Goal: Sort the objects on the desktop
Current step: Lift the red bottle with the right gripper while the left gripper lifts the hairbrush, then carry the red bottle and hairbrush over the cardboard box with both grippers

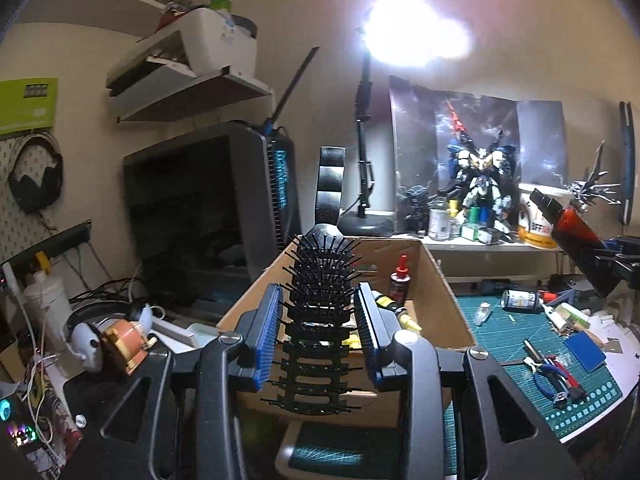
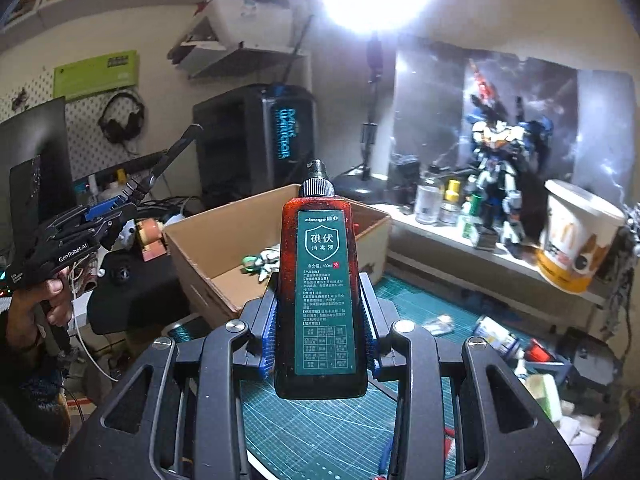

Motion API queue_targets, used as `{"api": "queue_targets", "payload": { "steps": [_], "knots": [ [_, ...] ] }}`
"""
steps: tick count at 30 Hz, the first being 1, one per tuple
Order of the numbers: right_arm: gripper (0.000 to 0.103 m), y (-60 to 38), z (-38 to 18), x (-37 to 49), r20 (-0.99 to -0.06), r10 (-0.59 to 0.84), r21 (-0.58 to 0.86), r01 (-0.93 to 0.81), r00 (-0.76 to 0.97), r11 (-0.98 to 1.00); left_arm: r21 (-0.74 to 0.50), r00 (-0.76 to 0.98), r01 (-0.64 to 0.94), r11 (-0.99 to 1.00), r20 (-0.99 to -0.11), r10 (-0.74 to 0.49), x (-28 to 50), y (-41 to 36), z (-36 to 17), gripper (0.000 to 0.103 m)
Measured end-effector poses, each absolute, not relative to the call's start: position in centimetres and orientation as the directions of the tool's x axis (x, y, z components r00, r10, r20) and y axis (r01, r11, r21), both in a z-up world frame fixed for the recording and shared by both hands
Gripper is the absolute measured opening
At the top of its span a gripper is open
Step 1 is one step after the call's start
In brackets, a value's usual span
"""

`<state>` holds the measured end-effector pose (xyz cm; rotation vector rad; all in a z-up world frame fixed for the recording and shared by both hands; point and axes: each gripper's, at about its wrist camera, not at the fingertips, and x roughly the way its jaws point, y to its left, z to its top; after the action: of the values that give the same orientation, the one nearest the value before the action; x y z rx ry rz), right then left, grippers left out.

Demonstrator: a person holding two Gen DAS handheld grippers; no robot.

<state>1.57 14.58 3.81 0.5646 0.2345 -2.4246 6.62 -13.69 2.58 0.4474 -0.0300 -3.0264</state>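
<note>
My left gripper (image 1: 318, 300) is shut on a black vented hairbrush (image 1: 320, 312), held upright over the near wall of an open cardboard box (image 1: 448, 300). The box holds a small red-capped bottle (image 1: 400, 282) and yellow items. My right gripper (image 2: 320, 300) is shut on a dark red iodine bottle (image 2: 322, 280) with a teal label and black cap, held upright above the green cutting mat (image 2: 320, 432), just right of the box (image 2: 200, 264). The left gripper (image 2: 100, 216) also shows at far left in the right wrist view, and the right one with its bottle (image 1: 576, 236) at right in the left.
A black PC tower (image 1: 212, 208) and lamp base (image 1: 366, 224) stand behind the box. A shelf with a robot figure (image 1: 480, 184), jars and a paper bucket (image 2: 576, 236) is at the back right. Pliers (image 1: 554, 380), tubes and a can lie on the mat. Headphones (image 1: 92, 336) lie left.
</note>
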Motion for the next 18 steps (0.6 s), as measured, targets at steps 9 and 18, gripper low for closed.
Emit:
{"api": "queue_targets", "payload": {
  "steps": [9, 18],
  "knots": [
    [0.032, 11.4, 3.5, 1.1, -0.455, -0.607, -0.029, 0.693, -0.651, -0.721, 0.035, -0.938, 0.173, -0.984, -0.300, -0.175, 8.5, -15.8, 2.3, 0.036],
    [0.032, 8.1, 3.1, 1.0, -0.463, -0.668, -0.029, 0.764, -0.582, -0.645, 0.037, -0.917, 0.257, -0.966, -0.307, -0.256, 10.6, -17.6, 2.2, 0.037]
  ]
}}
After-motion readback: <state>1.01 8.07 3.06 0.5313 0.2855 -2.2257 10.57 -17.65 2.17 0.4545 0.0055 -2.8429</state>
